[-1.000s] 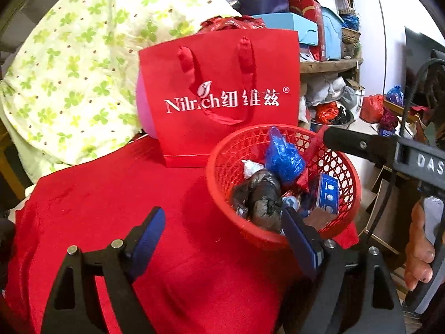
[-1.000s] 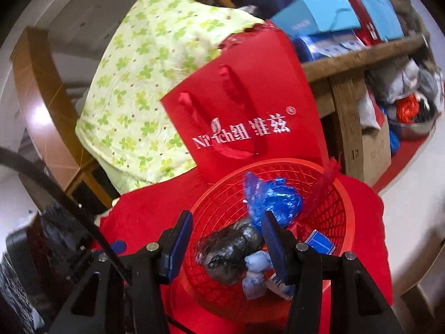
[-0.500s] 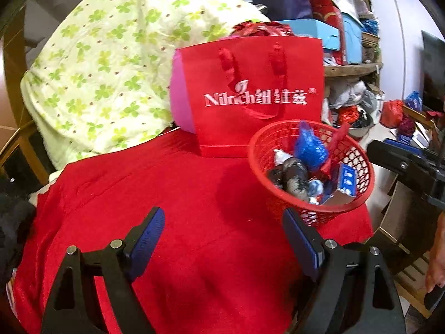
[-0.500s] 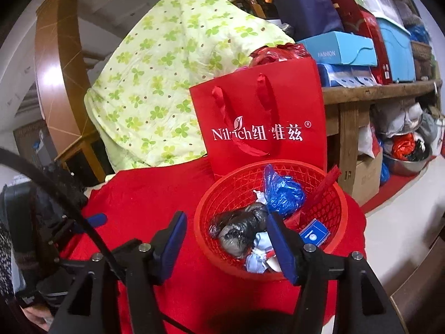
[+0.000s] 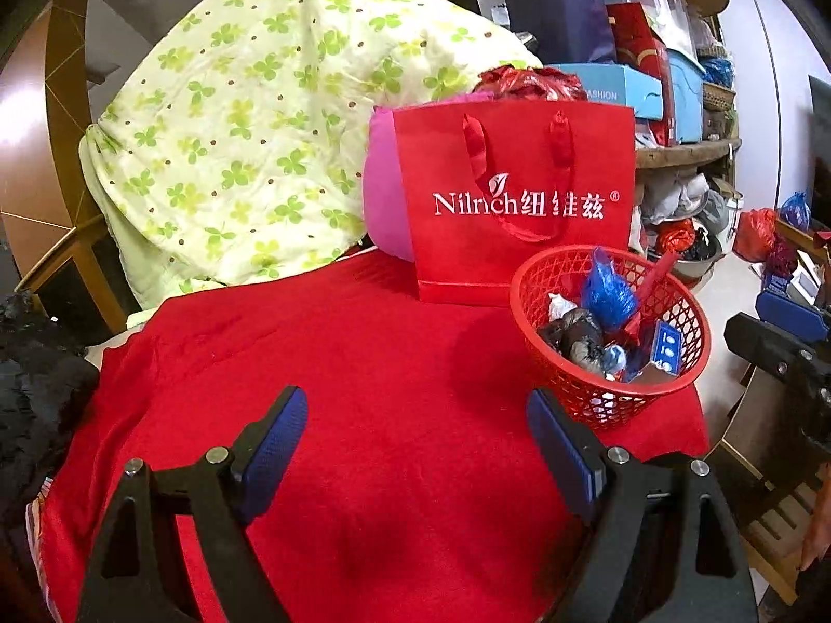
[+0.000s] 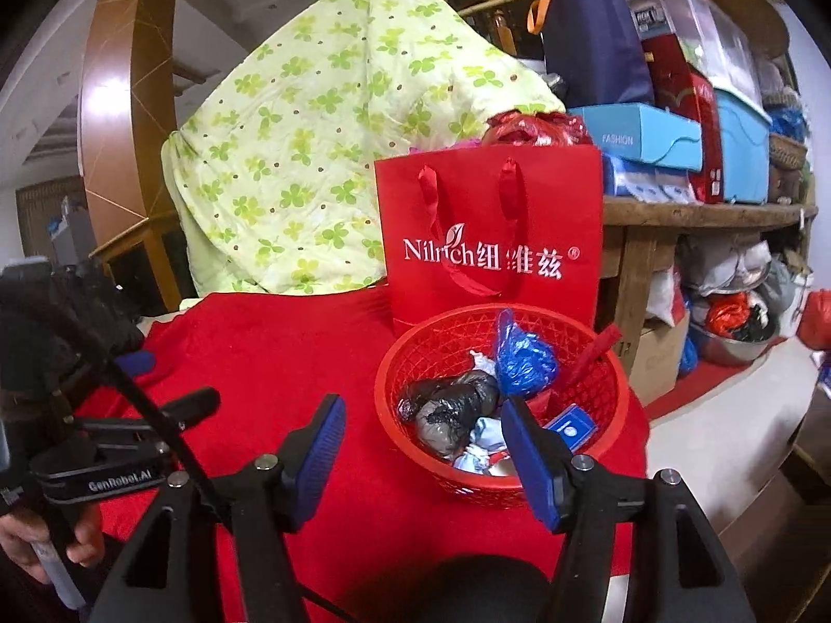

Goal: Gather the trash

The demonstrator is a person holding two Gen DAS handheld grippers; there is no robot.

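Both grippers pulled back from basket (image 6: 496, 405); right gripper (image 6: 423, 454) jaws just opened further, nothing between.
Left gripper (image 5: 415, 449) held wide, empty; trash (image 6: 452, 412) kept in basket on cloth (image 5: 363, 363), beside bag (image 5: 514, 197).

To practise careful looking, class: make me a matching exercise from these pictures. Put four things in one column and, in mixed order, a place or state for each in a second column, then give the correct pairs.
Things:
1. red basket
2. red paper bag
3. blue plastic bag
4. left gripper

Places or states:
A. open, nothing between its fingers
B. inside the basket, among other trash
C. standing upright behind the basket
D. on the red cloth, near its edge

Pairs: 1-D, 2-C, 3-B, 4-A
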